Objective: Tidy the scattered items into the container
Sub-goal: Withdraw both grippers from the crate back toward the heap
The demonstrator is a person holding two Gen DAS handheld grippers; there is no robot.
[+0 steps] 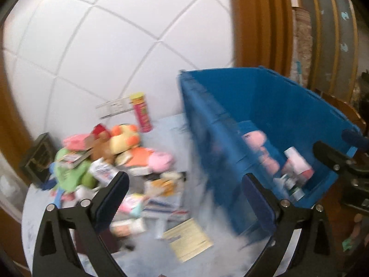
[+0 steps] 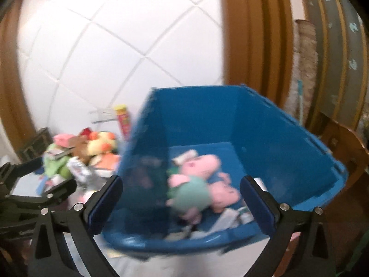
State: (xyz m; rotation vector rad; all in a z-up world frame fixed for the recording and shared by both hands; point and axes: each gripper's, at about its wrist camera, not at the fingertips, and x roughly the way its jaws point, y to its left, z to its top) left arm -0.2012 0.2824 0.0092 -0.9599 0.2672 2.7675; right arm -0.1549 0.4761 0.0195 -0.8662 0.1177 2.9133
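A blue plastic bin [image 1: 230,97] stands on the pale table, also in the right wrist view [image 2: 207,120]. It holds pink plush pigs [image 2: 207,166] and small packets [image 1: 297,161]. Left of it lies a heap of plush toys [image 1: 124,143], packets and boxes, with a pink-and-yellow tube [image 1: 141,113] upright behind. My left gripper [image 1: 184,189] is open and empty above the table between heap and bin. My right gripper [image 2: 181,194] is open and empty over the bin's near side. Both views are motion-blurred.
A yellowish paper card [image 1: 188,240] lies on the table near the bin. A dark box [image 1: 39,157] sits at the table's far left. A white tiled wall [image 1: 115,34] is behind, with wooden frames [image 1: 253,23] and a wooden chair [image 2: 341,147] to the right.
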